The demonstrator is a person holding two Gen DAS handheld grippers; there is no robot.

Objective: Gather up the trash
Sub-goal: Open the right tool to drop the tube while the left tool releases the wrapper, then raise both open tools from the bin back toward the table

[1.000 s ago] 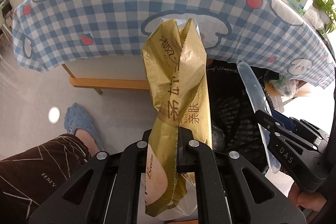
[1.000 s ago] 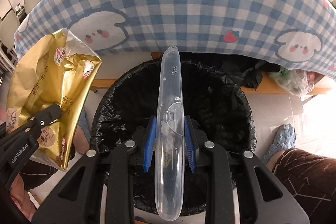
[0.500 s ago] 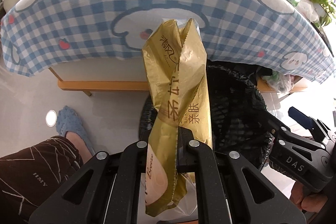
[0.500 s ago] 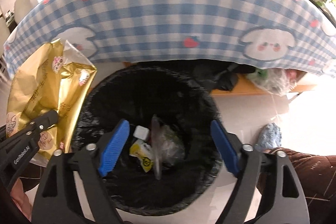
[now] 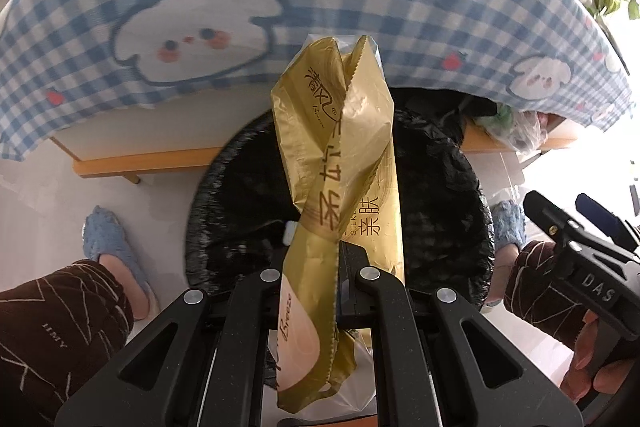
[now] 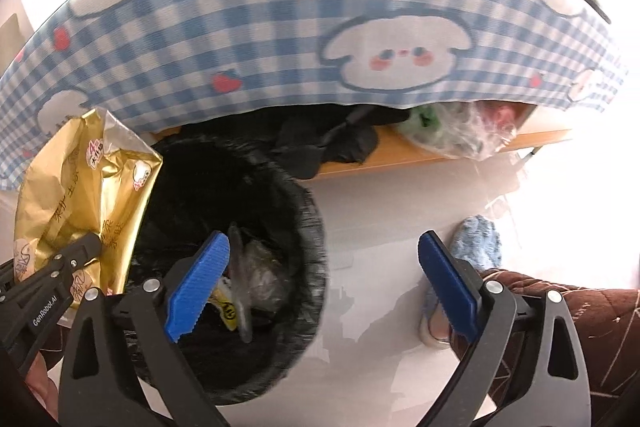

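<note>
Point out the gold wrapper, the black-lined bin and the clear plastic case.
crinkled gold foil wrapper [image 5: 340, 155]: left wrist view, printed front.
round black-lined trash bin [image 6: 308, 227]: right wrist view, right rim.
long clear plastic case [image 6: 240, 291]: right wrist view, mid-length.

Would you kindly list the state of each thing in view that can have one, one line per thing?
left gripper: shut on the gold wrapper.
gold wrapper: crumpled, held upright over the bin.
right gripper: jaws opening, nothing between them.
trash bin: uncovered, black liner fitted, partly filled.
clear plastic case: lying inside the bin among the trash.
tablecloth: draped over the table edge.
</note>
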